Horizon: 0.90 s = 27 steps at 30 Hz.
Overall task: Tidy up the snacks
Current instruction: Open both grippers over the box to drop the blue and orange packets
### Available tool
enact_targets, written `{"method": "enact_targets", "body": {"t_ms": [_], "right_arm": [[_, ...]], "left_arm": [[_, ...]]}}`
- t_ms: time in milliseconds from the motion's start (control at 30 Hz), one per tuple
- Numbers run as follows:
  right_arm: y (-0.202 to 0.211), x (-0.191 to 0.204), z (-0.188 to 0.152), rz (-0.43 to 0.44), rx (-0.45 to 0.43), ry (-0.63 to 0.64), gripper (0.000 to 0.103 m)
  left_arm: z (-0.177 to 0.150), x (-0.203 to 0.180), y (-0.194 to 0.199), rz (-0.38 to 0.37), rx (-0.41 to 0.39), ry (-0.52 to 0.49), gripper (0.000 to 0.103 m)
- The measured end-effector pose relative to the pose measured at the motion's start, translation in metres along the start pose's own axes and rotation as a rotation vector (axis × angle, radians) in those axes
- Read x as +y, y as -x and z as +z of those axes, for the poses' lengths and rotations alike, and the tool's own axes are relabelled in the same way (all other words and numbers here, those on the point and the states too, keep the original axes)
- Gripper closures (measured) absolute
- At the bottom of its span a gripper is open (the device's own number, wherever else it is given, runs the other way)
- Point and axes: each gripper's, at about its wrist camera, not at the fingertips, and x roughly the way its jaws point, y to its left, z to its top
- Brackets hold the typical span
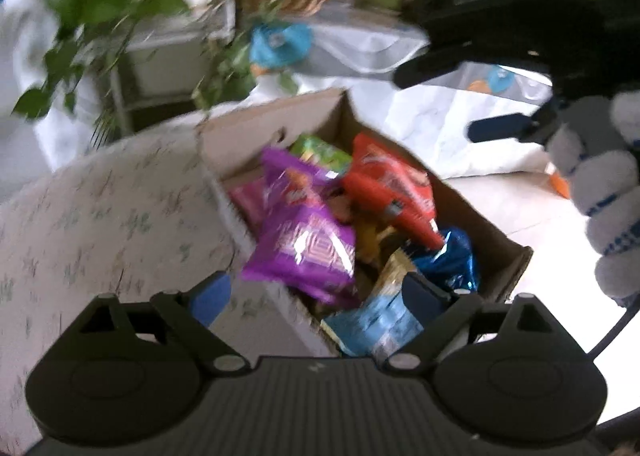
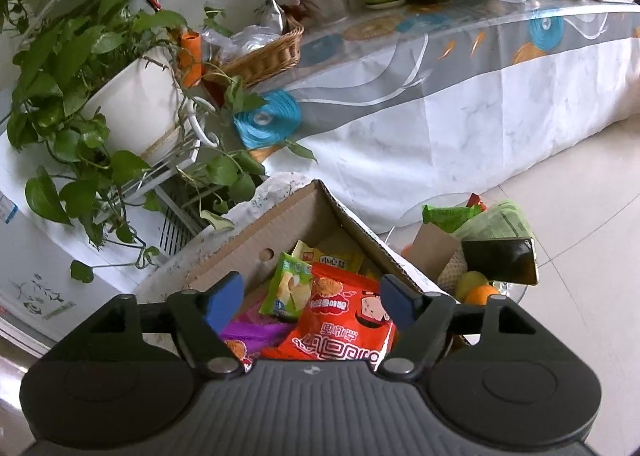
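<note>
both packets lie in the box [image 2: 280, 224]; left hand-held gripper [image 1: 316, 292] and right hand-held gripper [image 2: 312, 296] hang open and empty. next, fetch another snack.

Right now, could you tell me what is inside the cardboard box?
The cardboard box holds snack packets: red, purple, green, yellow and blue ones. Whatever lies beneath them, and the box floor, is covered.

The cardboard box [image 2: 304, 212] at mid-frame is matt brown, its cut edge corrugated. Inside, the red snack packet [image 2: 340, 328] and purple snack packet [image 1: 304, 240] are glossy plastic film. At upper left sits a woven wicker basket [image 2: 264, 56], rough-textured.
</note>
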Motion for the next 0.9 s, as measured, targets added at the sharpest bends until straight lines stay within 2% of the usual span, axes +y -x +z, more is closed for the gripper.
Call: {"method": "enact_targets", "body": {"t_ms": [167,233,367,567,700,900], "right_arm": [[0.002,0.002,-0.004,-0.011,0.02,0.019,0.009],[0.002,0.003,-0.006,-0.03,0.026,0.038,0.008],[0.006,0.001,-0.009,-0.072,0.032,0.065,0.006],[0.017,-0.01,-0.011,-0.079,0.028,0.066,0.005],[0.026,-0.019,-0.017,-0.109,0.024,0.074,0.001],[0.036,-0.027,-0.029,-0.133,0.035,0.112,0.0]], "left_arm": [[-0.013,0.003,0.005,0.039,0.047,0.105,0.008],[-0.017,0.002,0.007,0.055,0.066,0.137,0.008],[-0.022,-0.003,0.01,0.108,0.098,0.148,0.008],[-0.024,-0.002,0.019,0.161,0.117,0.182,0.007],[-0.025,-0.001,0.023,0.179,0.126,0.207,0.007],[-0.026,-0.007,0.029,0.2,0.13,0.212,0.007]]}}
